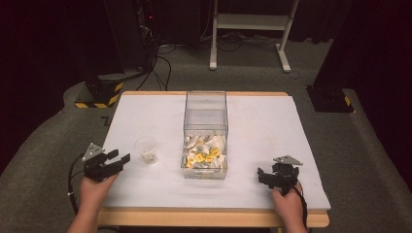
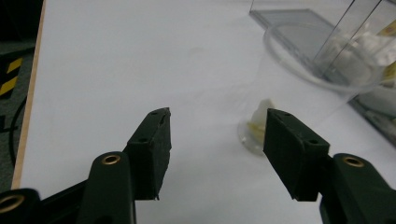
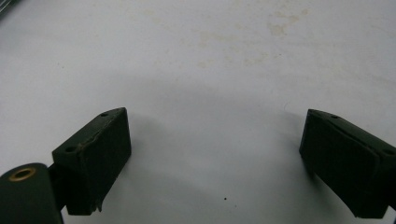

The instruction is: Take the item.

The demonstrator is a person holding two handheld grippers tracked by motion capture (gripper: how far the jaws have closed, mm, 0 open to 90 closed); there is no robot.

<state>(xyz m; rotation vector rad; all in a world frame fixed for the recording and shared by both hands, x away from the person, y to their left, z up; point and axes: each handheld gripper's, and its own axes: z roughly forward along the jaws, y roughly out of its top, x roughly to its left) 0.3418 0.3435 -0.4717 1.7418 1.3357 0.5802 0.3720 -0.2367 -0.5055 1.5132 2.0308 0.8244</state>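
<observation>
The left gripper point(image 1: 119, 157) rested on the white table point(image 1: 262, 126) with jaws spread apart, aimed at the clear plastic cup point(image 1: 146, 149) just beside it (a small pale piece lay inside). The right gripper point(image 1: 261, 175) also stood released, right of the transparent box point(image 1: 205, 119) of white and yellow pieces.

The white counter point(image 1: 145, 116) with a wood edge stands on a grey carpet floor point(image 1: 233, 77), with a white metal stand point(image 1: 250, 22) and maybe black cables point(image 1: 163, 65) behind in the dark.
</observation>
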